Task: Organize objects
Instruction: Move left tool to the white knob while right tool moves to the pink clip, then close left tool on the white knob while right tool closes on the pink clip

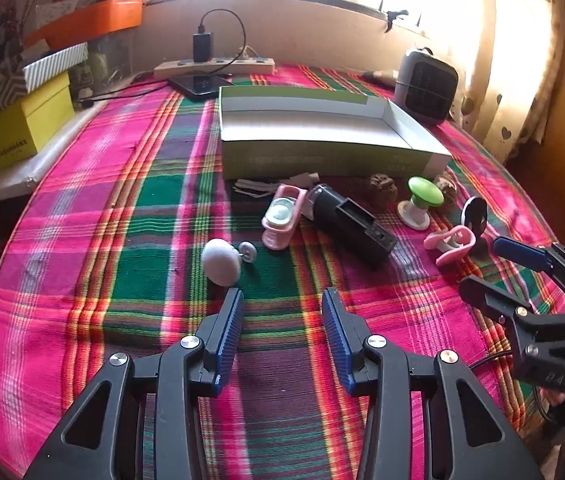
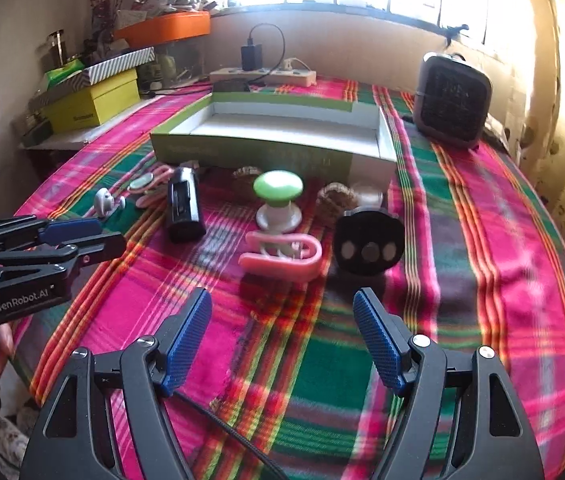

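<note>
both grippers hover over the plaid cloth [image 1: 82, 208], holding nothing. left gripper [image 1: 282, 300] jaws wide apart, white egg-shaped object [image 1: 221, 261] just ahead of its left finger. right gripper [image 2: 282, 300] jaws wide, pink clip [image 2: 282, 256] just ahead, long axis lying across the view, open end to the left. black rectangular device [image 1: 352, 222] lies flat, long axis diagonal, one end toward the open green box [image 1: 322, 156]. green-topped knob [image 2: 278, 200] upright between device and black round disc [image 2: 369, 245]. box empty, behind the row of items.
</note>
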Motion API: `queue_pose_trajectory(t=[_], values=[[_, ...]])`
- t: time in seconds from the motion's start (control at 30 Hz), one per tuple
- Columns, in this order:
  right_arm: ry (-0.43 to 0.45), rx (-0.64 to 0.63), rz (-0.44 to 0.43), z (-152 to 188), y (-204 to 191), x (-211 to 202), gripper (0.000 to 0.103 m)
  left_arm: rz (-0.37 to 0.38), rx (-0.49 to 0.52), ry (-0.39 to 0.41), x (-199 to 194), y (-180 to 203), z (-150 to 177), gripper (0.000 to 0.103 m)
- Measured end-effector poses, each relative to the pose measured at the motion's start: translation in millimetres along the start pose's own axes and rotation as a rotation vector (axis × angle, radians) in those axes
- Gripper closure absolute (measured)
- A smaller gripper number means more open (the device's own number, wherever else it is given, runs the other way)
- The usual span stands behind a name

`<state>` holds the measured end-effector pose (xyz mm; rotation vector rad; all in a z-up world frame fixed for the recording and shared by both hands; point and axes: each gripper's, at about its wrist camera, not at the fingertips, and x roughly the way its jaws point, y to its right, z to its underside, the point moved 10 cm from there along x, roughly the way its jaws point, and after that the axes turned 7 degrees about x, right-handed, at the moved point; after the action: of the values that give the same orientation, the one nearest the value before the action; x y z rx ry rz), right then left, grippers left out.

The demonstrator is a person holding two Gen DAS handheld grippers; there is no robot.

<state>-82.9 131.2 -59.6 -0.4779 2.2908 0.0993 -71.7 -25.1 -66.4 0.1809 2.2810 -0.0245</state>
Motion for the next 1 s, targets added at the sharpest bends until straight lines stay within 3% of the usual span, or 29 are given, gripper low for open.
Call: queue_pose_trajectory(t=[0.4,0.77,1.0], values=[[-0.065,-0.006,-0.099,-17,3,21,0.03,0.015,-0.041,0.01,3,-24,-7,0.064],[-0.116,-0.068,-0.219,0,-24,12,0.045,-0.008,-0.043,0.014,9,-40,-13,0.064],[-0.106,-0.056,-0.163,-10,-11,20,0.046,-0.012,-0.009,0.002,16,-43,-17,0.064]])
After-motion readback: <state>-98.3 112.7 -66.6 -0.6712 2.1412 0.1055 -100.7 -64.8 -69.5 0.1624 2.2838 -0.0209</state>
